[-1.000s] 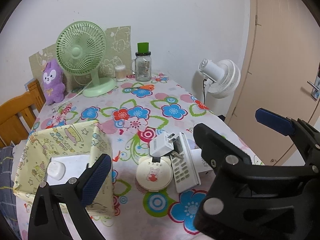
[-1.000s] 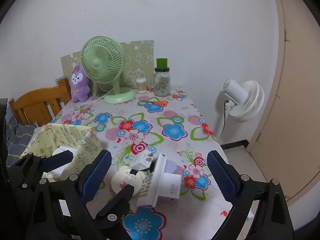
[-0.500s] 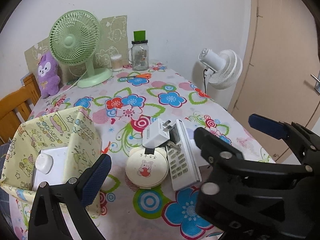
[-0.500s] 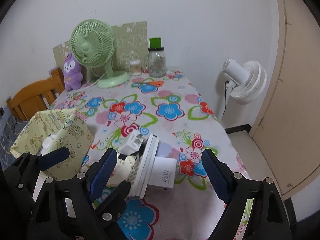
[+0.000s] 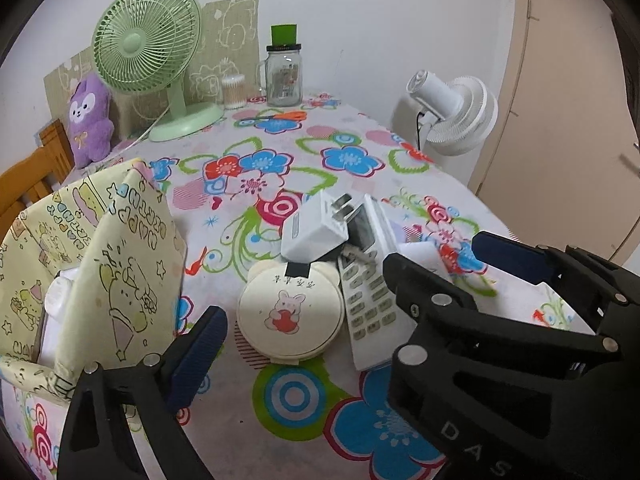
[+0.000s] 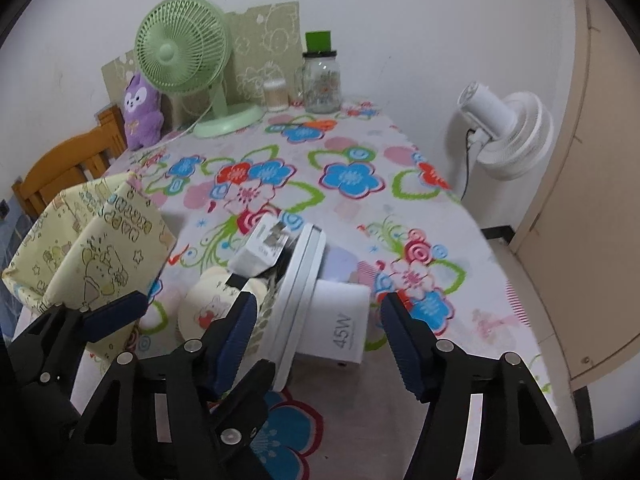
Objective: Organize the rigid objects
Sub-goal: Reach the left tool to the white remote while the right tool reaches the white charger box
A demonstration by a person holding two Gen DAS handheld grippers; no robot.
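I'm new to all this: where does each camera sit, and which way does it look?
Left wrist: rides the left tongs, looks down the floral table at the round case; right tongs show too.
Right wrist: rides the closing right tongs, over the 45W charger; left tongs show too.
Shared: green fan, remote.

Two fans [image 5: 146,40] [image 5: 456,112], two chargers [image 5: 316,232] [image 6: 340,320], one remote [image 5: 370,276], one round compact [image 5: 290,314], one jar [image 5: 284,78], one plush toy [image 5: 90,120], one patterned box [image 5: 100,248].

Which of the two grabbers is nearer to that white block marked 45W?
The right. The right gripper has the 45W charger between its closing jaws, not yet touching. The left gripper hangs beside it, over by the round cream case and the yellow fabric bin.
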